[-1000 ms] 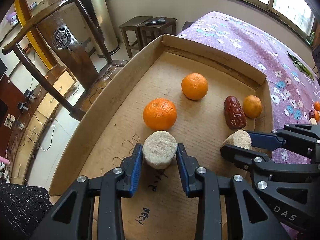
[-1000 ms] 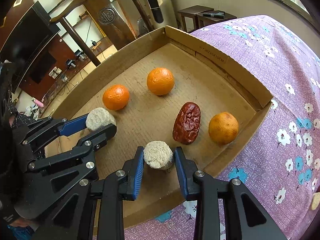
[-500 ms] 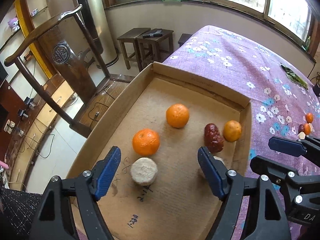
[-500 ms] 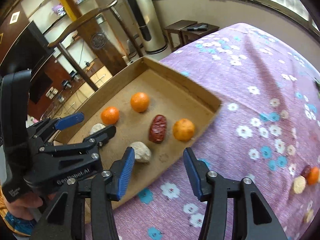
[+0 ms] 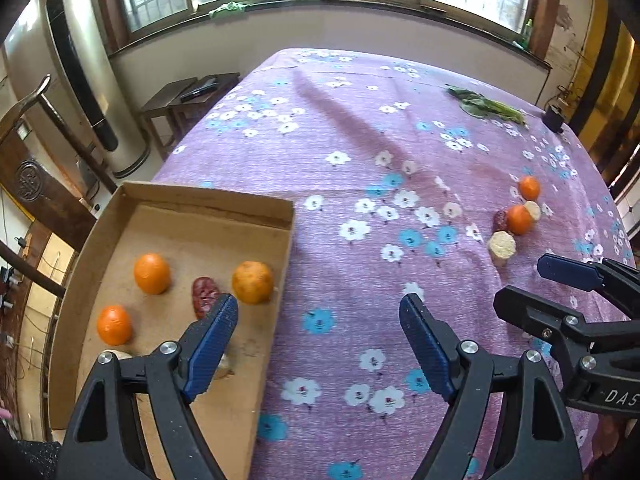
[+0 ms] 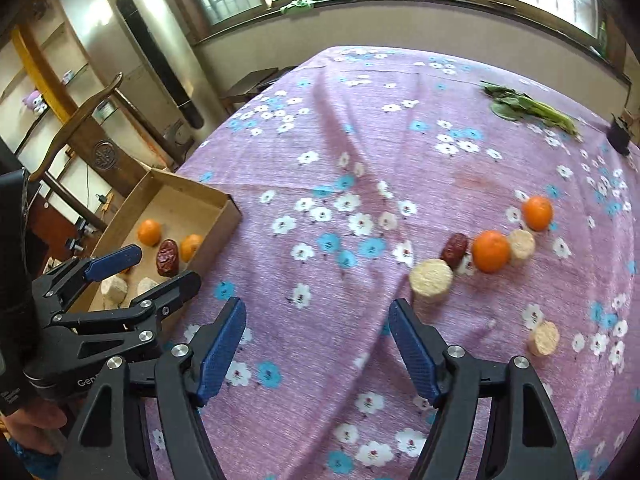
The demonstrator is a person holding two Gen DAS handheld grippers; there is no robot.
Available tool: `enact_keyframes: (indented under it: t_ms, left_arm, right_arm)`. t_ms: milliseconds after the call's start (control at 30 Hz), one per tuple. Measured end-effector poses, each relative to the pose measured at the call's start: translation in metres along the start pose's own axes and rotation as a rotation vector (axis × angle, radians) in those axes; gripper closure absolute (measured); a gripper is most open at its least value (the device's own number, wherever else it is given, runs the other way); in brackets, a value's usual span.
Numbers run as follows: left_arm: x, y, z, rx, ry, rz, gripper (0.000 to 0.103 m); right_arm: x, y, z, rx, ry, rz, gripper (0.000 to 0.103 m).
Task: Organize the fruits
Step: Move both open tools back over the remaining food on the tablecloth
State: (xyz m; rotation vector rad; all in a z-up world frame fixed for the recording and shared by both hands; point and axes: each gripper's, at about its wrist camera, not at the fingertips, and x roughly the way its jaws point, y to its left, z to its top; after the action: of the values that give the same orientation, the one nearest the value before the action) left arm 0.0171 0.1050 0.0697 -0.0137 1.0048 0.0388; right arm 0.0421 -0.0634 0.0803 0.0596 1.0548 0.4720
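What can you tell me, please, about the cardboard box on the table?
The box is a shallow, open-topped tray of plain brown cardboard with low walls. It lies flat on the purple floral tablecloth at the table's left edge. Inside, apart from each other, lie three oranges, one dark red date and two beige pieces. Neither gripper touches it.

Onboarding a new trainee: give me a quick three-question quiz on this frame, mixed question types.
1. True or false: the left claw and the right claw are both open and hold nothing.
2. How many oranges lie loose on the cloth? A one, B two, C four.
3. Name the dark red fruit in the box.

Key: 1 true. 2 B. 3 red date.
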Motion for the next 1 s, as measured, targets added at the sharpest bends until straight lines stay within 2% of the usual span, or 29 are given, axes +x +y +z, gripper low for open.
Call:
enact_keyframes:
  t_ms: [200,433,1000]
  left_arm:
    - [-0.003,-0.035,0.005,0.045,-0.009,-0.030,0.021]
    - [-0.007,-0.056,0.007,0.044,-0.019,-0.040,0.019]
    - [-0.007,-0.079,0.003,0.033,-0.015,-0.028,0.018]
  right_arm:
    - [-0.020,-0.032,-0.010,0.039,-0.004,-0.055,0.024]
    - [-0.035,-0.059,-0.015,0.058,-0.006,-0.094,0.024]
    - [-0.041,-0.066,-0.021,0.015,0.021,-0.099,0.024]
